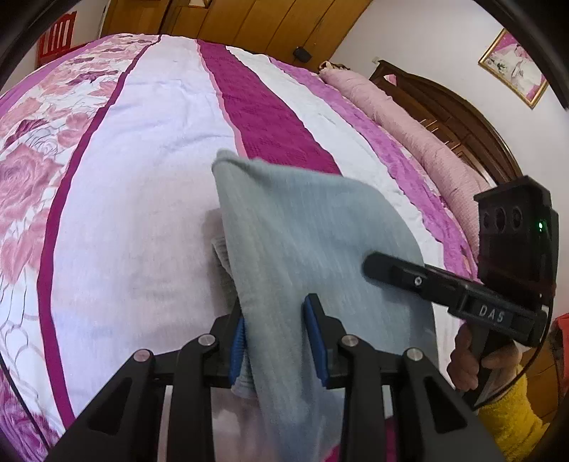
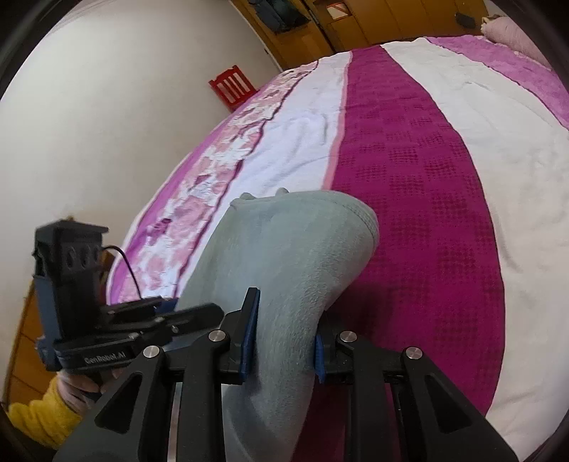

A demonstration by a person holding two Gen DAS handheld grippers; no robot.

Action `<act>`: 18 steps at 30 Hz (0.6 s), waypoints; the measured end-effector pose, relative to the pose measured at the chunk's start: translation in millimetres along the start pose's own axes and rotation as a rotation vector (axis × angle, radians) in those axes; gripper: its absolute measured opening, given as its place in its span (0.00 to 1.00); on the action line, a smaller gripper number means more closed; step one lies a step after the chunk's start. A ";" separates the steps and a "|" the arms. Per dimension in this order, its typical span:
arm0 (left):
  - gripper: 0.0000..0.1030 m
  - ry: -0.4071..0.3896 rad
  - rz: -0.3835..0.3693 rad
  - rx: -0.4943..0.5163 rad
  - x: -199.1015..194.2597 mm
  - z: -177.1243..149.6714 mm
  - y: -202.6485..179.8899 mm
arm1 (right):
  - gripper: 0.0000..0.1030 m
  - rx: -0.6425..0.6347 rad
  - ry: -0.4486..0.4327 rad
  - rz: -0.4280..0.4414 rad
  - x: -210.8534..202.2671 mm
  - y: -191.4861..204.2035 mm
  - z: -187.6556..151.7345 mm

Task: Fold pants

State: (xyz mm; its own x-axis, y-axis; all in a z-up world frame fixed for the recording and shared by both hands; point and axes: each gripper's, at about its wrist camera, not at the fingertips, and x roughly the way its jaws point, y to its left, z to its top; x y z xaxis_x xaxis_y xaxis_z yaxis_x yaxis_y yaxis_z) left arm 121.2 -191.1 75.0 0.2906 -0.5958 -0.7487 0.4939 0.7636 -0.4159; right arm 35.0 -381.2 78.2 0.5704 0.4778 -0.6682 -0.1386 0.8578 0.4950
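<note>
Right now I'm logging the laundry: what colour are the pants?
Pale grey-blue pants, plain and fleecy, clearest in the right wrist view.

Wide bed (image 1: 149, 149) filling most of both views, covered by a spread in broad stripes: white, deep magenta (image 2: 409, 184), lilac, plus a pink rose-print band (image 1: 32, 149). Rolled pink quilt (image 1: 409, 117) along the far edge, against a dark carved wooden headboard (image 1: 458, 106). Plain white walls (image 2: 106, 106). Honey-coloured wooden wardrobe doors (image 1: 249, 17) beyond the bed. Gilt-framed picture (image 1: 514, 67) hung above the headboard. Red slatted chair back (image 2: 233, 86) against the wall beside the bed.
</note>
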 end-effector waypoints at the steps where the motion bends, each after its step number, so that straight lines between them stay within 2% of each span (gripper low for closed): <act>1: 0.32 -0.002 0.006 0.008 3.7 1.1 1.2 | 0.26 0.001 0.001 -0.013 3.8 -2.6 -0.4; 6: 0.32 0.000 0.043 0.041 25.8 3.2 10.4 | 0.30 -0.004 0.012 -0.095 24.6 -11.9 -4.1; 10: 0.39 -0.015 0.081 0.067 34.2 2.6 14.7 | 0.36 -0.051 0.000 -0.171 37.3 -8.6 -9.9; 15: 0.39 -0.032 0.114 0.092 19.2 -1.7 3.1 | 0.40 -0.056 0.001 -0.209 23.2 -2.5 -10.2; 18: 0.38 -0.074 0.134 0.114 1.9 -2.8 -9.3 | 0.40 -0.079 -0.029 -0.257 5.4 3.1 -14.2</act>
State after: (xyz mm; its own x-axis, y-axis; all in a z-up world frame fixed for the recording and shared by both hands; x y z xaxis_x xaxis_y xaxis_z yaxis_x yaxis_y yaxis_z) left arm 114.9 -198.7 75.9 0.4173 -0.5104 -0.7519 0.5353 0.8066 -0.2505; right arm 26.1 -373.2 68.2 0.6180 0.2372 -0.7495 -0.0479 0.9630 0.2653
